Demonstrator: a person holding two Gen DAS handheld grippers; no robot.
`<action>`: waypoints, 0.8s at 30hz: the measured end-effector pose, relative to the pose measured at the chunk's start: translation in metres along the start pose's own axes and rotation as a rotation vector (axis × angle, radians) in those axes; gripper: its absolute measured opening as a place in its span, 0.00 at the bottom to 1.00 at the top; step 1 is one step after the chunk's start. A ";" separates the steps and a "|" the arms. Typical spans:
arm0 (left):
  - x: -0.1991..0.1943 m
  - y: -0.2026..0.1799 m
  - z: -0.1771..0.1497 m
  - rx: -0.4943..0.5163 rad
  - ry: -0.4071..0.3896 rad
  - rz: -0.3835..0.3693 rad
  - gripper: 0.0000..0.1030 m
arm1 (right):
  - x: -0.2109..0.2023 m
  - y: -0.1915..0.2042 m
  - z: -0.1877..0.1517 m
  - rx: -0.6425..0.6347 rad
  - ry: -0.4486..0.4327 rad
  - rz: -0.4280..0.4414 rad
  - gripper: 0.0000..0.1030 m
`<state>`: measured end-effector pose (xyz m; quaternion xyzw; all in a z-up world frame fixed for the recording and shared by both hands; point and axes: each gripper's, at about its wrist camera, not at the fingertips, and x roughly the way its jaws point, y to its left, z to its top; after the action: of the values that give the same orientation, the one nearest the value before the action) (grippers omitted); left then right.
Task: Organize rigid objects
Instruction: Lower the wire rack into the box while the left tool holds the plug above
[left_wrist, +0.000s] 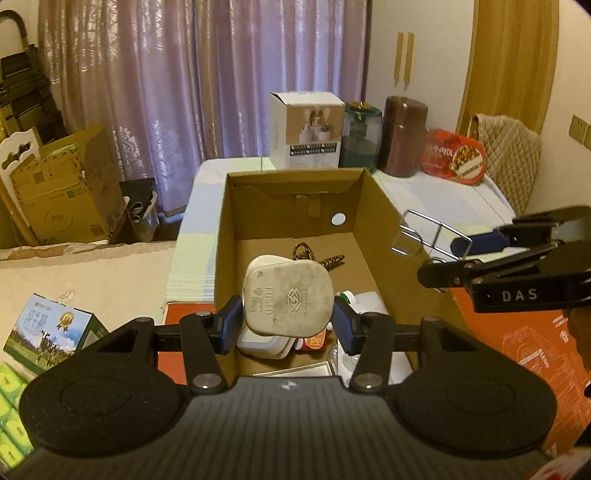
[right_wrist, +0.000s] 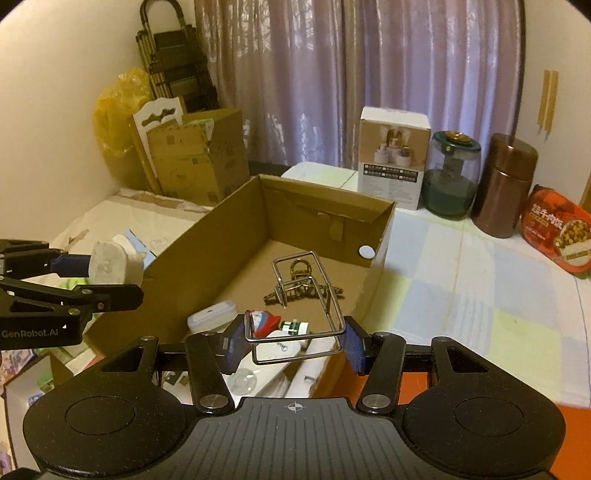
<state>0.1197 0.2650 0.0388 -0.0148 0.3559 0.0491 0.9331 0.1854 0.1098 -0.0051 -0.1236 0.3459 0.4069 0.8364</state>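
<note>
Left gripper: jaws set at a moderate width, blue pads clamped on both flanks of a white plug, a rounded, scuffed plastic body moulded with the word "FUSED". The plug is held in the air over the near end of the cardboard box. In the right wrist view the same gripper enters from the left, the plug outside the box's left wall.

Right gripper: jaws at a similar width, pads closed on the near end of a wire frame, a thin, shiny bent-metal loop of rectangular outline, tilting up and away above the box interior. In the left wrist view this gripper reaches in from the right, with the frame beside the box's right wall.

Cardboard box: open-topped, plain brown corrugated board, with a small white round sticker on its inner far wall. On its floor lie a patterned hair claw, a white lidded case and other small items that cannot be told apart.

Beyond the box, on a pale checked surface: a white carton, a green glass jar, a copper-coloured cylindrical canister and a red snack bag. Mauve curtains hang behind.
</note>
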 end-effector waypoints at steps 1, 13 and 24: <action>0.005 0.000 0.000 0.006 0.008 -0.004 0.45 | 0.003 0.000 0.000 -0.003 0.004 0.001 0.49; 0.046 0.000 -0.018 0.019 0.100 -0.029 0.45 | 0.028 0.001 -0.006 -0.026 0.038 0.021 0.49; 0.054 -0.003 -0.021 0.022 0.128 -0.031 0.45 | 0.034 0.006 -0.008 -0.022 0.051 0.033 0.49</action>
<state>0.1462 0.2651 -0.0134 -0.0132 0.4151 0.0300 0.9092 0.1918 0.1301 -0.0336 -0.1372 0.3649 0.4213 0.8189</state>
